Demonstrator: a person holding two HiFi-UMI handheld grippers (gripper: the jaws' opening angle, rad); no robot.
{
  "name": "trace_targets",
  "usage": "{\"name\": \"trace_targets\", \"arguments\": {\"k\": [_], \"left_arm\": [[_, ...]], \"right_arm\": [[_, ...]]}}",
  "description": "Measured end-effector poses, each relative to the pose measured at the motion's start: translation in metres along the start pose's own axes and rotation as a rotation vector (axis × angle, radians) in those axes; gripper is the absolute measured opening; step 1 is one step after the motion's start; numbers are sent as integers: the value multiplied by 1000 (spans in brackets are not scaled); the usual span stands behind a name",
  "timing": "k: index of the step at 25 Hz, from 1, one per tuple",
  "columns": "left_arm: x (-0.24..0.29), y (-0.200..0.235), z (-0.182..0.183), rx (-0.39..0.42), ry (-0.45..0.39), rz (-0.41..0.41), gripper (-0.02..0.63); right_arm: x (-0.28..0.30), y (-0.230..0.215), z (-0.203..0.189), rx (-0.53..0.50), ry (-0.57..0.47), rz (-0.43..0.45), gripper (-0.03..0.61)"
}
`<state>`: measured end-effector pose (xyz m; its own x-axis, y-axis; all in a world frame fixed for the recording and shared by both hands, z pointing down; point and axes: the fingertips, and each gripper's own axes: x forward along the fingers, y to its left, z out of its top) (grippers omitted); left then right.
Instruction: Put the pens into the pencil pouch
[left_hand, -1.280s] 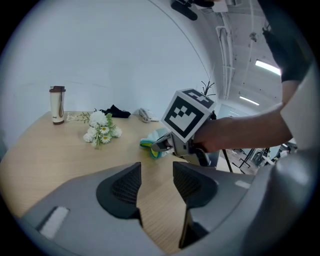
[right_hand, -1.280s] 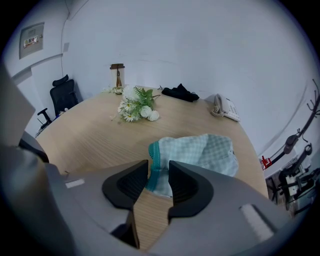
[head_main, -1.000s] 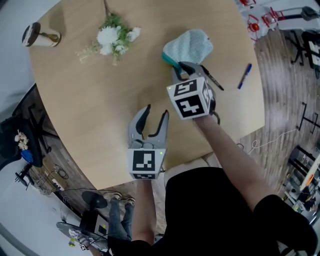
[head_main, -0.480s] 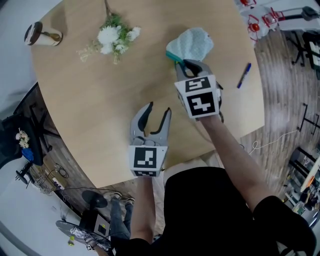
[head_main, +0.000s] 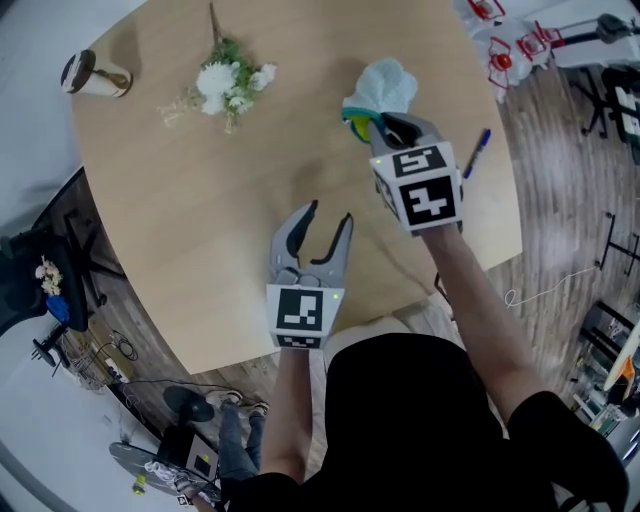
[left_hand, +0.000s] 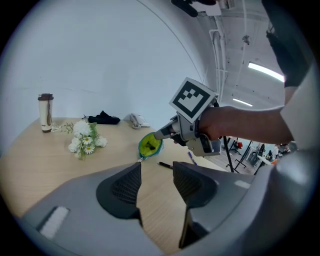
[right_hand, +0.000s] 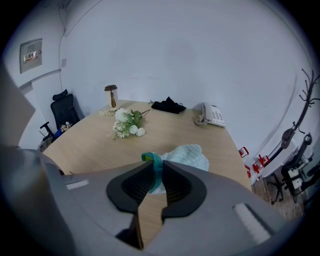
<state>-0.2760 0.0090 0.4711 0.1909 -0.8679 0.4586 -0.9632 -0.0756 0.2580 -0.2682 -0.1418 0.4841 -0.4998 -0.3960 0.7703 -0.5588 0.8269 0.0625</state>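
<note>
A round wooden surface stands on plank flooring, with flowers at its 11 o'clock. At 1 o'clock the right gripper tilts down, its fingers pinching the teal rim of the pencil pouch. The left gripper hovers near 6 o'clock, its fingers spread and empty. The blue pen lies at 3 o'clock. The black pen shows only in the left gripper view.

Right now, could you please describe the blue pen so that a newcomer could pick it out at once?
Start at the round wooden table and go to its edge on the person's right, past the right gripper that pinches the pale green pencil pouch. The blue pen lies there on the bare wood. It is blue and nearest the table edge, unlike the black pen.
</note>
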Motion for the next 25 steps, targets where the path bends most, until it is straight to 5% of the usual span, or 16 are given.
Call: {"name": "trace_targets", "arguments": {"k": [25], "left_arm": [[-13, -51, 41, 120, -76, -39, 198]], "right_arm": [[-99, -55, 18, 41, -115, -38, 61]]}}
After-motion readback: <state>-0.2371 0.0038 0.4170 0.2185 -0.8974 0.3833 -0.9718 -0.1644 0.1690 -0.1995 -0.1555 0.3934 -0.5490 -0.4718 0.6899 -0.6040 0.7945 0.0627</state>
